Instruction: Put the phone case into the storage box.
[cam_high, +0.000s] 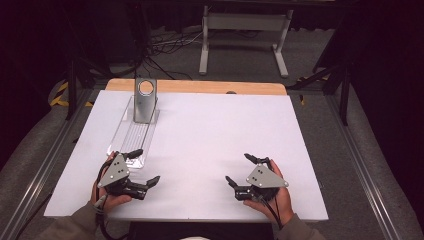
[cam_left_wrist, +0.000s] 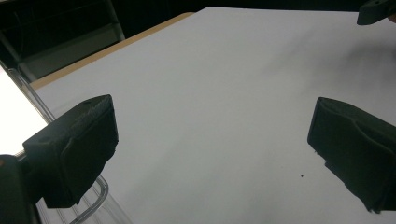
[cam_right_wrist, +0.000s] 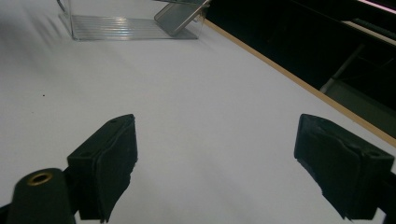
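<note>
My left gripper (cam_high: 145, 166) rests near the front left of the white table (cam_high: 210, 135), held in a hand, jaws wide open with nothing between them. Its far jaw lies by the near end of a clear ribbed tray (cam_high: 132, 136). A grey metal stand with a round hole (cam_high: 145, 100) rises at the tray's far end. My right gripper (cam_high: 240, 169) sits at the front right, also open and empty, pointing left. In the left gripper view the jaws (cam_left_wrist: 212, 140) frame bare tabletop. In the right gripper view the gripper (cam_right_wrist: 217, 161) faces the tray (cam_right_wrist: 126, 27) and stand (cam_right_wrist: 180, 16).
A wooden strip (cam_high: 200, 86) edges the table's far side. Beyond it stand a white metal frame (cam_high: 244, 35) and cables on the grey floor. Metal rails (cam_high: 360, 165) run along both sides of the table.
</note>
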